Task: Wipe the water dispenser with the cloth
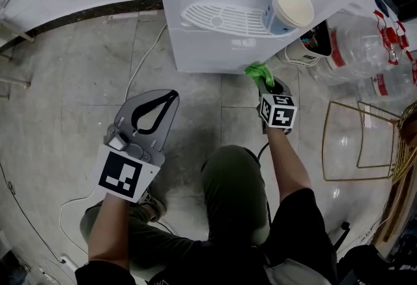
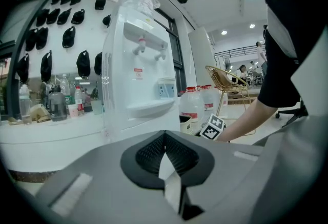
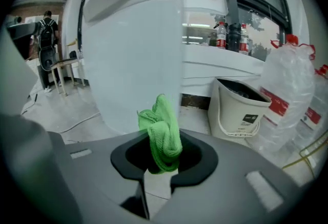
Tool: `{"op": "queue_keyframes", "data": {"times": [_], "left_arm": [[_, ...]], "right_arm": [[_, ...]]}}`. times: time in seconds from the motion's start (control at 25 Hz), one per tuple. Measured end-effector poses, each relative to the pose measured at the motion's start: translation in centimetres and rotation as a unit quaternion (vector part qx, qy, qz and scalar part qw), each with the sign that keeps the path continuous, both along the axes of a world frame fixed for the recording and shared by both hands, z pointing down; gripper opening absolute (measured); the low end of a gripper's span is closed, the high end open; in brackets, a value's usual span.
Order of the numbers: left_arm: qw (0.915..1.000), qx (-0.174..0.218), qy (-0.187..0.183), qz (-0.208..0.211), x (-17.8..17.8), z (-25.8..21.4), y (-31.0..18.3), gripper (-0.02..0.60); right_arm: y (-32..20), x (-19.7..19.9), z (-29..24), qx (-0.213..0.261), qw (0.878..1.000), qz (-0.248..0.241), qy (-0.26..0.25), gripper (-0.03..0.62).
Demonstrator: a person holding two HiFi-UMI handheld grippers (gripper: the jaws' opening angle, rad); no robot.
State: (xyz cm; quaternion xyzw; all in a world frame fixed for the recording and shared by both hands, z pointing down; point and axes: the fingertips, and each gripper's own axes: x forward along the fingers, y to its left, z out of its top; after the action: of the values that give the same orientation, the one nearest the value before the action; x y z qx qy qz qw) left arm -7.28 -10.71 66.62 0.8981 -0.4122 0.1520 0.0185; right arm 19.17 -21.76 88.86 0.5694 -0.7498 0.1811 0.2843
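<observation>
Head view: white water dispenser (image 1: 215,49) stands on the tiled floor (image 1: 78,81), with a cup (image 1: 290,8) resting on its drip tray (image 1: 218,18). Right gripper (image 1: 264,78) is held low at the dispenser's bottom corner nearest the bucket (image 1: 303,54), with a green cloth (image 1: 259,72) bunched at its tip, at or just beside the white casing; contact cannot be confirmed. Left gripper (image 1: 159,107) is held over bare floor, well apart from the dispenser. Large water bottles (image 1: 365,49) and a gold wire frame (image 1: 358,140) stand beyond the bucket. Left gripper view: the left gripper (image 2: 164,138) has its jaws pressed together at the tips with nothing between them; the dispenser (image 2: 136,64) stands ahead, and the right gripper's marker cube (image 2: 211,126) shows low beside it. Right gripper view: the right gripper (image 3: 161,159) has its jaws pinching the cloth (image 3: 161,133), which juts upward against the dispenser's corner edge (image 3: 133,54); bucket (image 3: 241,107) and a water bottle (image 3: 287,100) stand alongside.
</observation>
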Motion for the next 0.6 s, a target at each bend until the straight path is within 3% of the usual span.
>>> {"op": "queue_keyframes", "data": {"times": [0.28, 0.44, 0.6], "left_arm": [[0.9997, 0.000, -0.014, -0.017, -1.9, 0.2, 1.0, 0.002], [0.9992, 0.007, -0.028, -0.026, -3.5, 0.0, 2.1, 0.002], [0.9989, 0.009, -0.032, -0.034, -4.6, -0.1, 2.9, 0.002]], "right_arm": [[2.4, -13.3, 2.2, -0.019, 0.987, -0.150, -0.048, 0.094], [2.2, -20.1, 4.5, -0.037, 0.979, -0.190, -0.062, 0.094], [1.3, -25.2, 6.3, -0.048, 0.973, -0.224, -0.039, 0.094]]}}
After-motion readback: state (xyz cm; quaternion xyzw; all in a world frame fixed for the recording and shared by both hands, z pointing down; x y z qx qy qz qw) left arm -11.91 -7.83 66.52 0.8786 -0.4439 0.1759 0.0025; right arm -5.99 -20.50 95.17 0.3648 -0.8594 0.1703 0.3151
